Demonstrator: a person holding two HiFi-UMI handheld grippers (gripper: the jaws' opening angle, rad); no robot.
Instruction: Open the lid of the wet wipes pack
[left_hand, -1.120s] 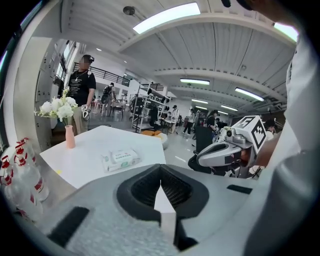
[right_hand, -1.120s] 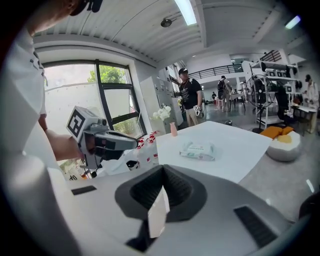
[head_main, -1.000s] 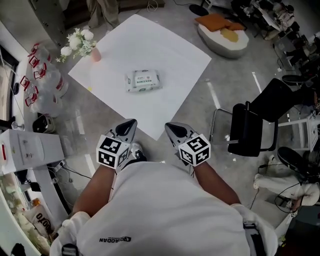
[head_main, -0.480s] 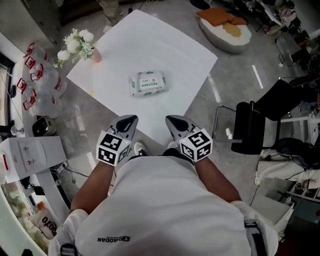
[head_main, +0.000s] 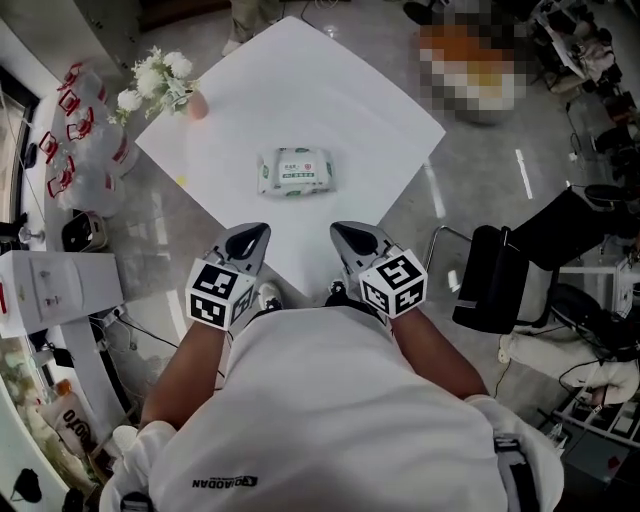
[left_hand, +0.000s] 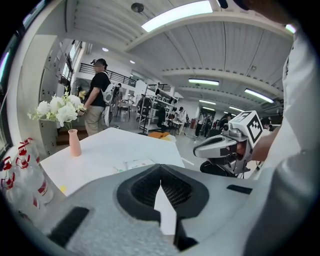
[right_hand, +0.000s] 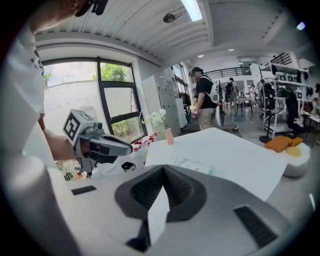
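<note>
Spreading ahead of the left claw (head_main: 256, 236) and right claw (head_main: 344, 236), a white desk (head_main: 340, 100) stands on glossy grey floor (head_main: 470, 200). Black chair (head_main: 495, 280) right of the right claw, flower vase (head_main: 190, 105) far left. Wet wipes pack (head_main: 296, 171) lies flat mid-desk, well ahead of both tips, untouched. Both claws closed, tips meeting, holding nothing.

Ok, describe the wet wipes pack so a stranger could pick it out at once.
Find the big white square table. Near its middle lies the wet wipes pack, a pale soft packet with a green label. It lies flat, unlike the upright pink vase of white flowers at the table's corner.
</note>
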